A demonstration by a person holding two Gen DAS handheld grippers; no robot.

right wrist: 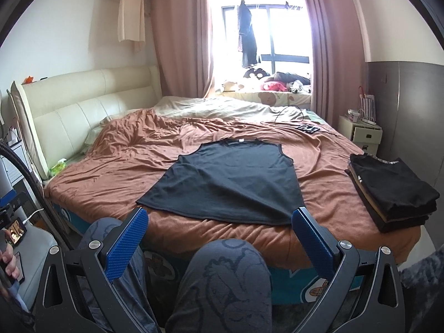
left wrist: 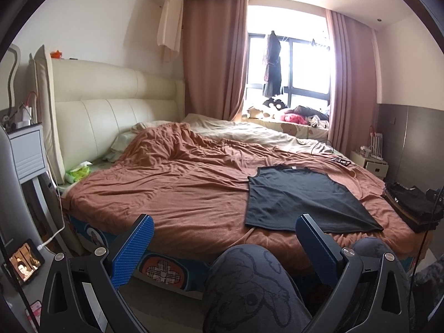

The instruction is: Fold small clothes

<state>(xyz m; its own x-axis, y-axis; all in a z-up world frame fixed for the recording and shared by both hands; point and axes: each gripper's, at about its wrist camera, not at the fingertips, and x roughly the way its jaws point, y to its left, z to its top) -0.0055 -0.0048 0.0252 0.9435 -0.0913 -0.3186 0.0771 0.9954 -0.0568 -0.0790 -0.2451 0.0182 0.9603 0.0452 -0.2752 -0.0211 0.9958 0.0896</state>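
Right, your left gripper (left wrist: pixel 224 238) spread wide, empty, held over your knee (left wrist: pixel 249 285) short of bed edge. Your right gripper (right wrist: pixel 220 230) likewise spread, gripping nothing, blue pads (right wrist: pixel 126 245) just short of shirt hem. Black sleeveless shirt (right wrist: pixel 230 186) lies flat on rust-brown blanket (right wrist: pixel 119 166), neckline toward window. Folded dark clothes stack (right wrist: pixel 391 191) sits to shirt's right, apart from it, near bed corner.

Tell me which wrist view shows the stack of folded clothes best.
The right wrist view: the folded stack sits whole on the bed's right edge, layers visible. The left wrist view catches it only at the dark, distorted right margin.
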